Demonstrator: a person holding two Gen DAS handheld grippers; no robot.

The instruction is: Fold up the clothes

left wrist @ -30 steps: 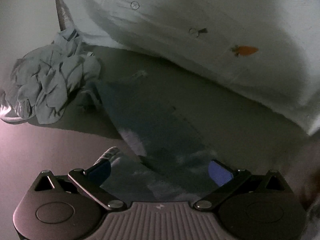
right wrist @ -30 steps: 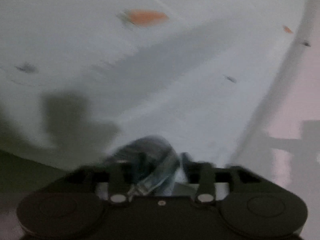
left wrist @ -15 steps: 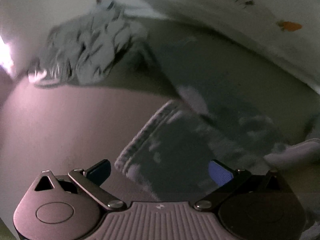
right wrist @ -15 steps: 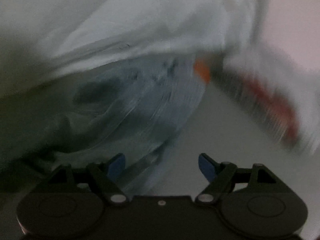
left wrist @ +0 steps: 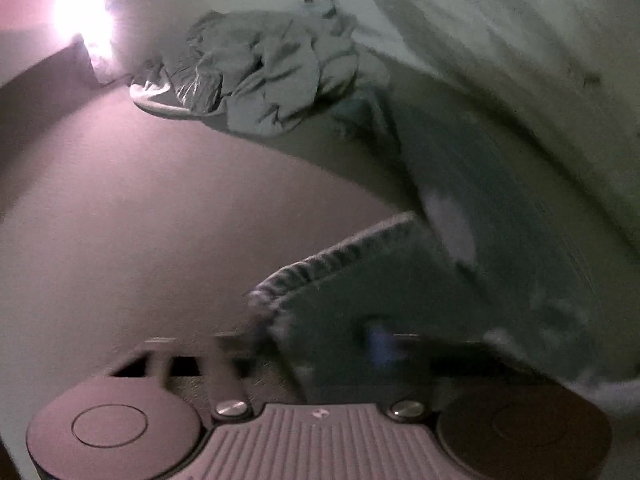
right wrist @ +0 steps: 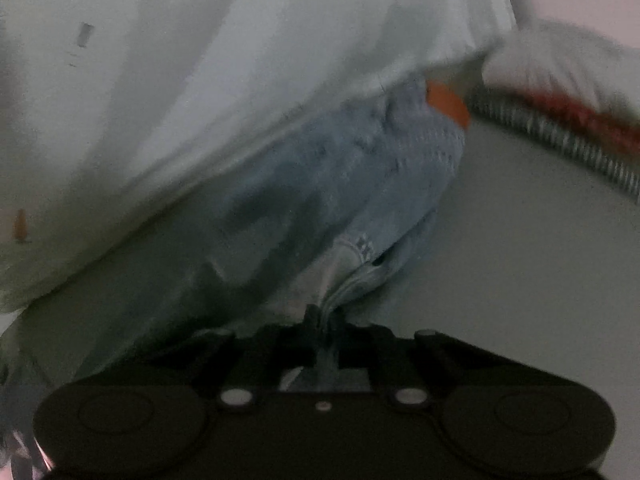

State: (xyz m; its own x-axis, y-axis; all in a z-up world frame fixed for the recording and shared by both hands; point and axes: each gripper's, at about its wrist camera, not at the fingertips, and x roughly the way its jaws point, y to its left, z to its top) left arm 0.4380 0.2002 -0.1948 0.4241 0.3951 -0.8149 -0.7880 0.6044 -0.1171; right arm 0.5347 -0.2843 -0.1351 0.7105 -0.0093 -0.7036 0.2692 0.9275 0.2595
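Just gripping the jeans, folding barely begun

We are pinching the jeans (left wrist: 460,280) at two places: the left gripper (left wrist: 320,344) has just been closing its jaws on the hem of one leg, and the right gripper (right wrist: 324,328) has just been closing on a seam edge at the paler end, cloth between the jaws in both views. The jeans are lying on the bed (left wrist: 180,220), partly under a white sheet (right wrist: 240,60) (dim light, some blur). No clean fold is showing yet, and a crumpled grey garment (left wrist: 260,76) is waiting untouched beyond.
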